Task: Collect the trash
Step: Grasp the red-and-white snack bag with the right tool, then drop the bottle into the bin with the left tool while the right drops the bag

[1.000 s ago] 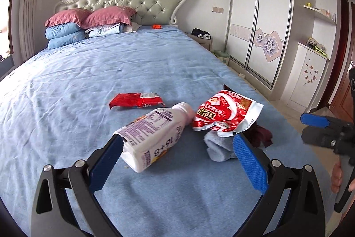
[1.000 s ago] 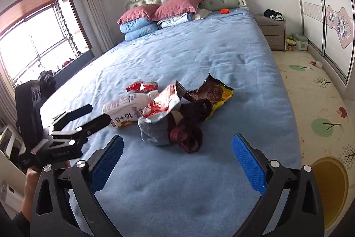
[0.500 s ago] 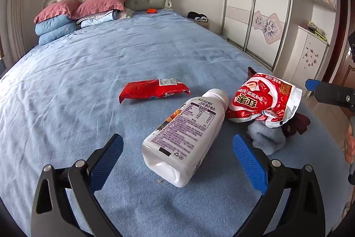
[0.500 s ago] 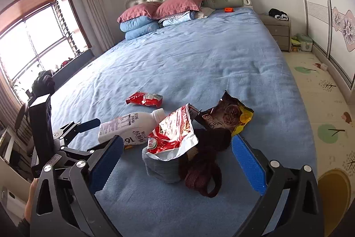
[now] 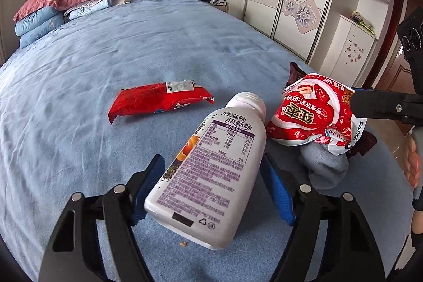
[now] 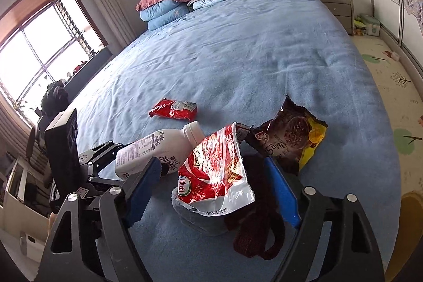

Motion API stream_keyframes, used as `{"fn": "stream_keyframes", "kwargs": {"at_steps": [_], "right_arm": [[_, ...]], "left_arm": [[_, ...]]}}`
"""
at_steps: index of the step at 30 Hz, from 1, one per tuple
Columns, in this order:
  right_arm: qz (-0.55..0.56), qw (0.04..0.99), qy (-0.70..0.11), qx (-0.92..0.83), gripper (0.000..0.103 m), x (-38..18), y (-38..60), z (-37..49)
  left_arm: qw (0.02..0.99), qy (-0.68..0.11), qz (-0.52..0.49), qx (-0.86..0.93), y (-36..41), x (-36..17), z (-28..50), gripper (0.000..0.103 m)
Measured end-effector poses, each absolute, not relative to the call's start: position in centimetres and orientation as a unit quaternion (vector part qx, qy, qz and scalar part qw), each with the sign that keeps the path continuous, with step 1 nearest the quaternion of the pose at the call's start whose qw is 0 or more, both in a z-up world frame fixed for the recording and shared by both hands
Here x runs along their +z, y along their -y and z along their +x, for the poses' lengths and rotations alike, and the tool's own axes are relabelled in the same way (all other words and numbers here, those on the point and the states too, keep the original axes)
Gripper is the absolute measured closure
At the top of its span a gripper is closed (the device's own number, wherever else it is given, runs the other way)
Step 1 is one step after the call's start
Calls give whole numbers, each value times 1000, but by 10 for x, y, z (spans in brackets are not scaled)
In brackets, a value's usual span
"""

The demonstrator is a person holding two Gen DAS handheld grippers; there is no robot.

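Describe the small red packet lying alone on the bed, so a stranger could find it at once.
On the blue bed, look toward the headboard from the pile of trash at the near edge. Just beyond the white bottle lies the small red packet, flat on the sheet. Unlike the large red bag, it touches nothing and is sealed, long and narrow.

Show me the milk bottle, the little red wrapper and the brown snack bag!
milk bottle (image 5: 211, 171): left wrist view, on its printed label.
little red wrapper (image 5: 156, 101): left wrist view, on its red middle.
brown snack bag (image 6: 288, 134): right wrist view, on its brown front.
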State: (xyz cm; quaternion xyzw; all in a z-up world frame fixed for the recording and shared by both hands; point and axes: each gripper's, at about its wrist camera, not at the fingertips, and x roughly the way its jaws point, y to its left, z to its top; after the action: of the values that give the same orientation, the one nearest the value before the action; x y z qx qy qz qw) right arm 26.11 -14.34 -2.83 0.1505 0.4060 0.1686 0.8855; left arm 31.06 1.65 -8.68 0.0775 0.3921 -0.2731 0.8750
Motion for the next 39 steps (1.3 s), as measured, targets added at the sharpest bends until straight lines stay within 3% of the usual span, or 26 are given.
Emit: {"fn": "stream_keyframes", "kwargs": {"at_steps": [6, 8, 10, 26, 39], "right_arm": [[162, 877, -416, 176, 54, -33, 143, 264], [169, 872, -422, 179, 78, -35, 144, 265], [176, 867, -426, 190, 97, -38, 145, 267], [185, 884, -367, 223, 100, -15, 158, 242], [185, 915, -318, 165, 101, 6, 245, 177]], "left_arm": [[876, -394, 73, -269, -15, -86, 307, 41], [874, -399, 56, -271, -18, -85, 307, 52], [877, -401, 45, -260, -21, -85, 308, 52], [902, -355, -1, -244, -25, -44, 273, 52], [886, -338, 25, -317, 72, -15, 234, 52]]}}
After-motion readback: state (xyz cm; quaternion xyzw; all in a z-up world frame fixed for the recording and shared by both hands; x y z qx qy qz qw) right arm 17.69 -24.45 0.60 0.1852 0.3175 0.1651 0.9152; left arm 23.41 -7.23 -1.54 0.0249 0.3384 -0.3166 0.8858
